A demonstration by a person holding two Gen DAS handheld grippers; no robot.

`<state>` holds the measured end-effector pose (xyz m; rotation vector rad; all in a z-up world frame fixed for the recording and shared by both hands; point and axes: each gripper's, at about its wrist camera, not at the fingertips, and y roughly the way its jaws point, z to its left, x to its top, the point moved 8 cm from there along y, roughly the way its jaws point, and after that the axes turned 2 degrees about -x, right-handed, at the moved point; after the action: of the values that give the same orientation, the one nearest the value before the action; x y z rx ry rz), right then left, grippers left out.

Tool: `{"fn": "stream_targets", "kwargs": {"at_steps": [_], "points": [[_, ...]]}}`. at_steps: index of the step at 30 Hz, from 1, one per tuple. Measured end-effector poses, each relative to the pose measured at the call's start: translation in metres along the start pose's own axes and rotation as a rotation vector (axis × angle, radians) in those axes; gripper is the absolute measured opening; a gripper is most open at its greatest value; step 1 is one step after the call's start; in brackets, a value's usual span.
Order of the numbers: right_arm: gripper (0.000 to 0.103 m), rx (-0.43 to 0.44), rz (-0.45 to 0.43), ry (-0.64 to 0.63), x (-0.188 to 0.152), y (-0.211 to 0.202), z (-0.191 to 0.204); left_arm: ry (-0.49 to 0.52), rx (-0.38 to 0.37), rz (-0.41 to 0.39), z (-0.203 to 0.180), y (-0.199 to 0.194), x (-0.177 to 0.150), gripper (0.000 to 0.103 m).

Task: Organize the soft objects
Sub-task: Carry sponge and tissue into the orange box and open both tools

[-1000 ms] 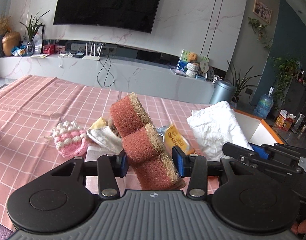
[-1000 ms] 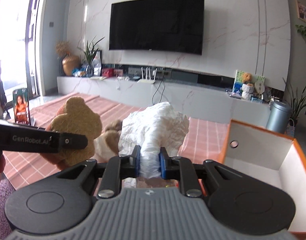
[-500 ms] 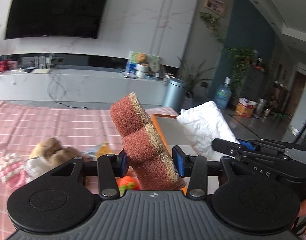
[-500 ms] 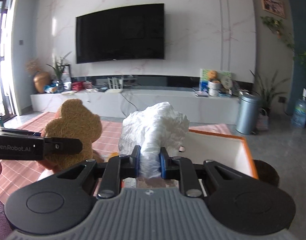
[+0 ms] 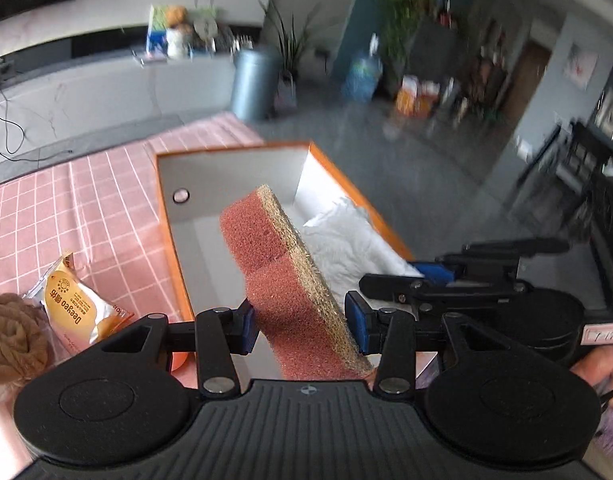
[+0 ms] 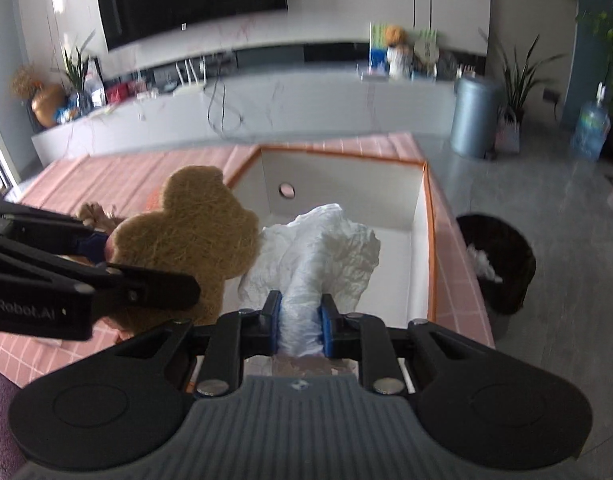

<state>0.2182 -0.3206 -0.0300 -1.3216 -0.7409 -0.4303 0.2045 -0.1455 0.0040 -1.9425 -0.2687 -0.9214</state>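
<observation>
My left gripper (image 5: 302,323) is shut on a red sponge (image 5: 278,264) with a tan scouring face, held over the open orange box (image 5: 168,240) with a white inside. From the right wrist view the same sponge (image 6: 190,240) shows its tan face at the box's left wall. My right gripper (image 6: 300,322) is shut on a crumpled white cloth (image 6: 318,248), which hangs above the box (image 6: 428,248) floor. In the left wrist view the white cloth (image 5: 346,240) lies along the box's right side, with the right gripper's (image 5: 430,274) blue pads beside it.
The box stands on a pink checked tablecloth (image 5: 86,208). Left of it lie a yellow snack packet (image 5: 76,304) and a brown yarn ball (image 5: 12,336). A black waste bin (image 6: 494,260) stands on the floor past the table's right edge.
Both grippers have swung to the right from the pile of items to above the orange box, tilting downward. Each still holds its object.
</observation>
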Motion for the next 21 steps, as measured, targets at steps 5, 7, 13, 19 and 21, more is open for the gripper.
{"fn": "stream_targets", "kwargs": {"at_steps": [5,7,13,19,21], "points": [[0.019,0.025,0.119,-0.06,-0.001,0.023,0.0,0.042,0.013,0.14,0.003,0.023,-0.001,0.049],[0.019,0.037,0.154,-0.075,-0.006,0.031,0.001,0.036,0.012,0.181,0.007,0.029,-0.004,0.049],[0.02,0.067,0.231,-0.093,-0.011,0.054,0.004,0.09,0.049,0.268,0.004,0.043,-0.011,0.049],[0.022,0.085,0.293,-0.099,-0.015,0.073,0.006,0.114,0.083,0.308,0.006,0.058,-0.011,0.049],[0.023,0.087,0.314,-0.102,-0.018,0.076,0.007,0.134,0.103,0.329,0.006,0.061,-0.014,0.049]]}}
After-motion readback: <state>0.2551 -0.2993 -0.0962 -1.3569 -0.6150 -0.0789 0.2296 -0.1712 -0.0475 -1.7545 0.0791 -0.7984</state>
